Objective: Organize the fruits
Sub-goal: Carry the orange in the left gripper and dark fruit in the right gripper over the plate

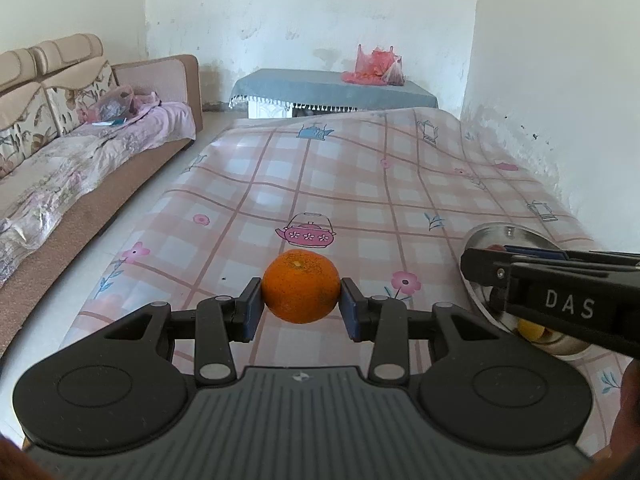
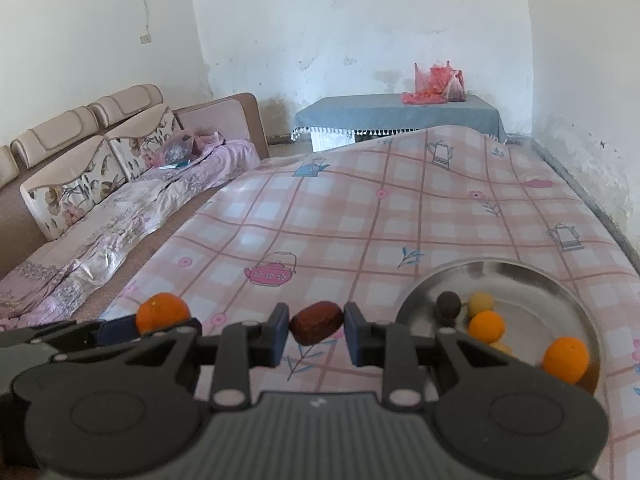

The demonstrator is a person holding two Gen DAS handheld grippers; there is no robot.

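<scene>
Checked tablecloth [image 1: 360,184] under gripped orange [image 1: 301,286]

I'm holding both grippers tilted down, side by side. My left gripper [image 1: 301,292] is clamping an orange [image 1: 301,287] betw. its blue pads [image 1: 252,306], jaws partway apart, fruit lifted. My right gripper [image 2: 316,328] is pinching a small brown fruit [image 2: 316,323], jaws nearly closed, pads pressing both ends. From the left cam, the right gripper's black body is reaching in at right; from the right cam, the left one is sitting at lower left w/ its orange.
</scene>
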